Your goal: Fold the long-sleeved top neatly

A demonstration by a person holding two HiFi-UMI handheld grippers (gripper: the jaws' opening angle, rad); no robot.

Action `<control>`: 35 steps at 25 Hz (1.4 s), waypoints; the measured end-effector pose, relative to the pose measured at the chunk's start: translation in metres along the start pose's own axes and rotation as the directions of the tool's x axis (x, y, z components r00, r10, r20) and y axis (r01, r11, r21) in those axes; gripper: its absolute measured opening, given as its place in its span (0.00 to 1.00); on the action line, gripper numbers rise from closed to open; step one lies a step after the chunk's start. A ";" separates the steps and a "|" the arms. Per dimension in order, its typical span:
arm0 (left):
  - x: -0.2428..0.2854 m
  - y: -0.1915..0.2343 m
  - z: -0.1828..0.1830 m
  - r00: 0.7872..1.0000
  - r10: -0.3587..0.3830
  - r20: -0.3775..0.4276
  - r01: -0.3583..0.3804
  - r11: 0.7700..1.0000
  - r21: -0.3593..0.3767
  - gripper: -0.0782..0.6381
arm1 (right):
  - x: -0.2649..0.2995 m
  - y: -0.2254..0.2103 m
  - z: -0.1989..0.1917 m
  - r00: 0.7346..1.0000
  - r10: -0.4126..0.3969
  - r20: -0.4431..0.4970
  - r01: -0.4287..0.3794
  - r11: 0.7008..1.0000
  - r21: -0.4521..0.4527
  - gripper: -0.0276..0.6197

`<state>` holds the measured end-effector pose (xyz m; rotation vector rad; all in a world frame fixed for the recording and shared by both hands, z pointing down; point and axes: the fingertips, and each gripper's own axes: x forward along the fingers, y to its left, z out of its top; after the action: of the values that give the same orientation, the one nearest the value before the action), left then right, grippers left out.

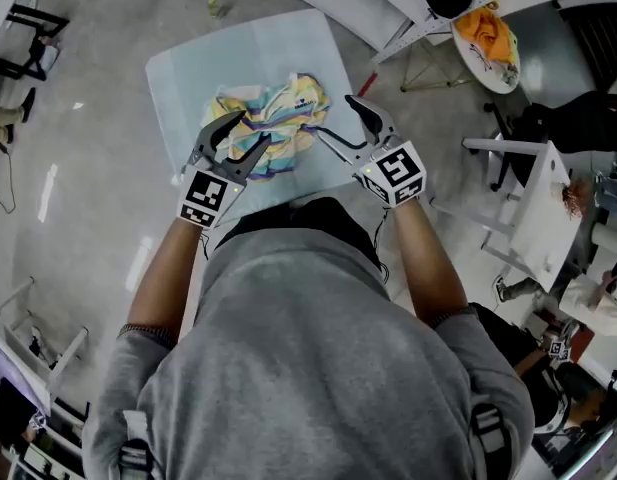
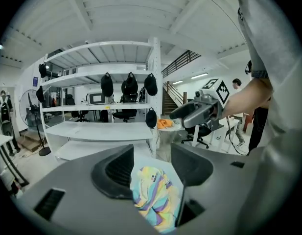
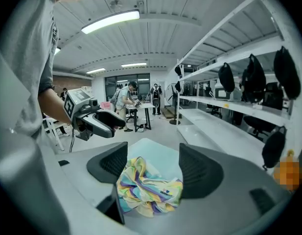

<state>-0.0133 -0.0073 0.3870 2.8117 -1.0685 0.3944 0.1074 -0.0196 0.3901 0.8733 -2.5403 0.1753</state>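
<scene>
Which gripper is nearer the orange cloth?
Right. The right gripper is at the right edge of the top, toward the orange cloth; the left gripper is farther off, over the top's left side.

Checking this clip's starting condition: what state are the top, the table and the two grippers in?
Long-sleeved top: crumpled in a heap, not folded.
Table: carries the heap near its middle.
Left gripper: open, gripping nothing, over the heap's near left edge.
Right gripper: open, gripping nothing, at the heap's right edge.
</scene>
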 end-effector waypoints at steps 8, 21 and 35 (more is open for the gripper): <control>0.043 0.031 -0.074 0.989 -0.012 -0.150 0.015 1.000 0.020 0.46 | 0.065 -0.036 -0.043 0.984 0.116 -0.138 -0.122 0.992 -0.034 0.56; 0.100 0.050 -0.178 0.926 0.021 -0.376 -0.043 0.998 -0.048 0.46 | 0.153 -0.086 -0.140 0.872 0.320 -0.369 -0.384 0.917 -0.111 0.54; 0.131 0.046 -0.252 0.843 -0.087 -0.531 0.117 0.993 0.024 0.46 | 0.220 -0.107 -0.203 0.749 0.400 -0.529 -0.548 0.822 -0.156 0.55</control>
<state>-0.0007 -0.0764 0.6656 2.5358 -0.7841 1.1223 0.0938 -0.1744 0.6681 0.0150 -2.1768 0.1303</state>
